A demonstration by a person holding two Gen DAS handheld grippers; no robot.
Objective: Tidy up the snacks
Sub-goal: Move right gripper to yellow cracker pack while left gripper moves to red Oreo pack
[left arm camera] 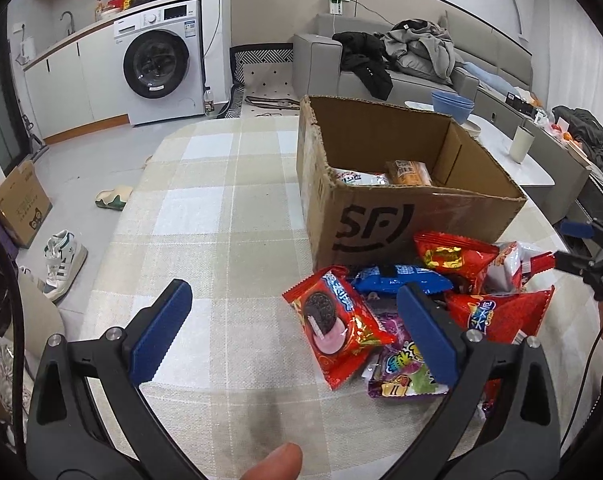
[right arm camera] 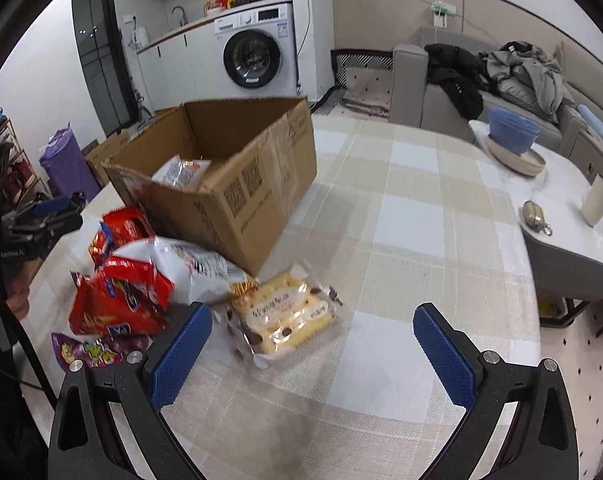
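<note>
A: Where are the snacks at this moment?

B: Most of them lie in a loose pile on the beige checked cloth of the surface [right arm camera: 401, 216], just beside the open brown cardboard box [left arm camera: 401, 184]. A few packets are already inside the box. In the pile I see a red cookie packet with a dark sandwich biscuit printed on it [left arm camera: 337, 332], a blue packet [left arm camera: 401, 278] and a purple candy bag [left arm camera: 405, 372].

A: And the tongs?

B: The left tongs [left arm camera: 289, 332] are wide open and hold nothing; the red cookie packet sits between the two blue pads. The right tongs [right arm camera: 313, 356] are also wide open and empty. In front of them lies a clear pack of pale yellow biscuits [right arm camera: 285, 320], a little apart from the pile.

A: So which step is this?

B: I think it is the reach for the next packet. The next move probably calls for lowering one pair around a packet, closing on its edge, then carrying it over the box wall. The wrappers look slippery, so the grip should be firm.
</note>
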